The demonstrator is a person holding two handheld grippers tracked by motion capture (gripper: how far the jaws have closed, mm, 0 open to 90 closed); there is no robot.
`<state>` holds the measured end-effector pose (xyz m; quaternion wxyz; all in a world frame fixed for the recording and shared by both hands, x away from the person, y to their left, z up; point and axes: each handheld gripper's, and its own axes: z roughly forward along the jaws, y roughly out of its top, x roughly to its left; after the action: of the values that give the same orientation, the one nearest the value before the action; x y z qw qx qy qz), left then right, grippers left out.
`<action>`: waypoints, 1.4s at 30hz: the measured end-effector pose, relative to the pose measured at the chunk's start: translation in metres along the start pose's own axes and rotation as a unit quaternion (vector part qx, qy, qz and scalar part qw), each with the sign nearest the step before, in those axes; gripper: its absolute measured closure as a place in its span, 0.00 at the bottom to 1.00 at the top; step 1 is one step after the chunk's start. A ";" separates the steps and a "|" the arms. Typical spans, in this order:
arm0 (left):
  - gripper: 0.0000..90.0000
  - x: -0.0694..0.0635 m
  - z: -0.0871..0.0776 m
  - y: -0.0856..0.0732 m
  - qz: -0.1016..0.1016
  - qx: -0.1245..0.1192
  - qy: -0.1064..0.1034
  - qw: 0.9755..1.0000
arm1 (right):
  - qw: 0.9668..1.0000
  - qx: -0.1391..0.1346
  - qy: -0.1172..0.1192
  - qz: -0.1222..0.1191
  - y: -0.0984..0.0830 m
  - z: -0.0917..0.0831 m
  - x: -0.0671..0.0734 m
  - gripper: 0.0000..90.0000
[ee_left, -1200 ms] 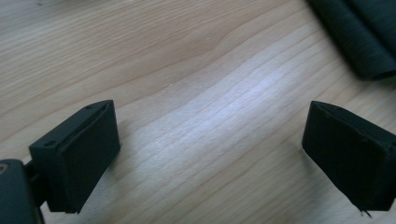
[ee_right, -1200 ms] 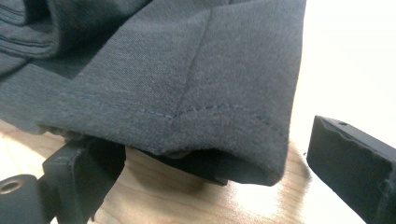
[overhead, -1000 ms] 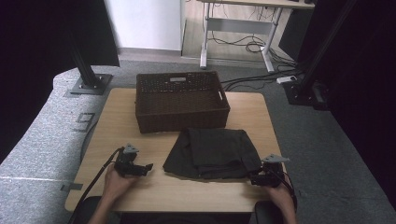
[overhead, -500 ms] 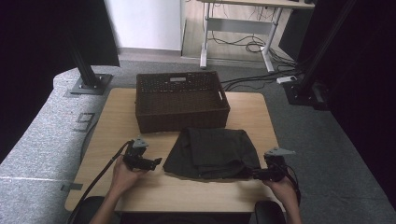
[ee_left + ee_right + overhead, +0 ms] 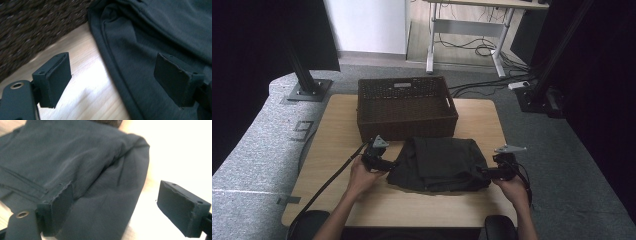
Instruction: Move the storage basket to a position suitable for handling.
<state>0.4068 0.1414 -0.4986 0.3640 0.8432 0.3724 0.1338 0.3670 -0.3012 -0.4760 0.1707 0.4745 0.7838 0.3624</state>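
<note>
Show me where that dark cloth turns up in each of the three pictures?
High view: the cloth lies at the table's near middle, just in front of the basket.
Left gripper view: it fills the right side, one jaw over its edge.
Right gripper view: it covers the left and centre, its rounded end between the jaws.
Shared landmark: the pale wooden table beside the cloth's edge.

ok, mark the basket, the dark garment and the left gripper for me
wicker basket (image 5: 406, 121), high view, near wall.
dark garment (image 5: 439, 162), high view, middle of the folded cloth.
left gripper (image 5: 112, 75), left gripper view, midway between its open fingers.
</note>
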 end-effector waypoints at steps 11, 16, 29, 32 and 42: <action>0.20 -0.002 0.027 0.023 0.001 -0.001 -0.007 1.000 | 1.000 0.015 -0.021 0.012 0.017 0.010 -0.020 0.22; 0.27 -0.001 0.042 0.028 0.007 0.006 -0.004 1.000 | 0.999 0.033 -0.027 0.030 0.017 0.031 -0.032 0.35; 0.68 0.004 0.069 0.015 0.012 0.036 -0.001 0.999 | 0.997 0.068 -0.015 0.035 0.001 0.073 -0.032 0.79; 0.77 0.003 0.068 0.013 0.014 0.036 -0.005 0.999 | 0.997 0.072 -0.014 0.036 -0.002 0.075 -0.031 0.85; 0.85 0.001 0.059 0.005 0.028 0.039 -0.007 0.999 | 0.997 0.071 -0.002 0.029 -0.009 0.075 -0.019 0.88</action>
<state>0.4395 0.1095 -0.5361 0.3294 0.8679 0.3508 0.1236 0.4163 -0.2899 -0.5349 0.1275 0.5084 0.7934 0.3095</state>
